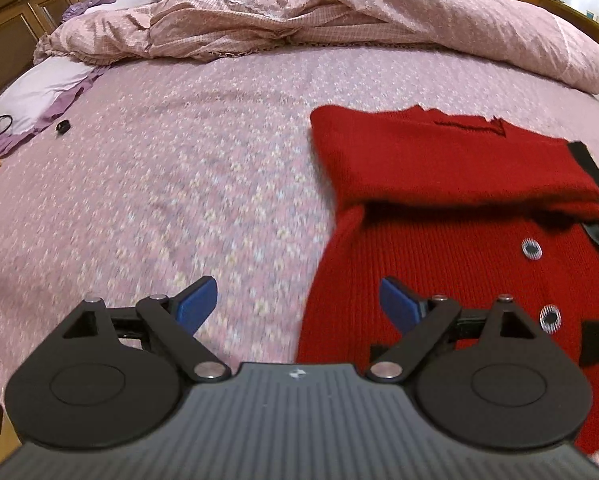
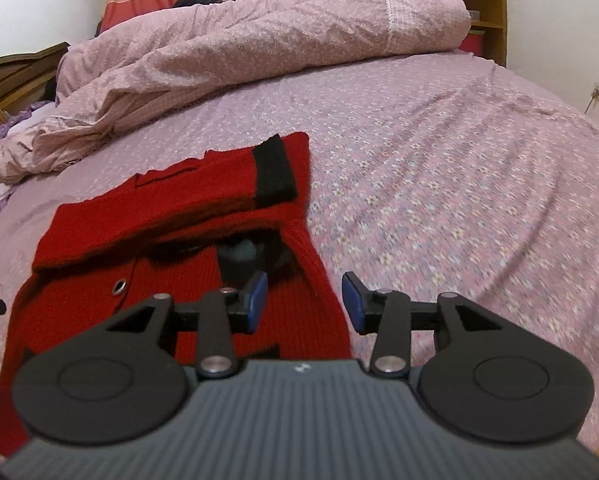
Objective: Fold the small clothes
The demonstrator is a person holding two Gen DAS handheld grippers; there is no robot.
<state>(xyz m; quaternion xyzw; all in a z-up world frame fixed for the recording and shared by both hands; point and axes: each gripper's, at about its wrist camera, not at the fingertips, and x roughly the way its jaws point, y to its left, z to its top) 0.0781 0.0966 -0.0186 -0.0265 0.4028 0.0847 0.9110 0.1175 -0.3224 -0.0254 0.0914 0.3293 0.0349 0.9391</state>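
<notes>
Small red ribbed-knit cardigan w/ black cuffs (image 1: 451, 208) lies flat on the pink floral bedsheet (image 1: 179, 184), sleeve folded across the chest. My left gripper (image 1: 297, 300) hovers at its left hem edge, jaws apart, empty; right gripper (image 2: 305, 300) at the right edge, same. Knit looks soft, light, floppy, prob stretchy. I'd pinch both hem corners.
</notes>
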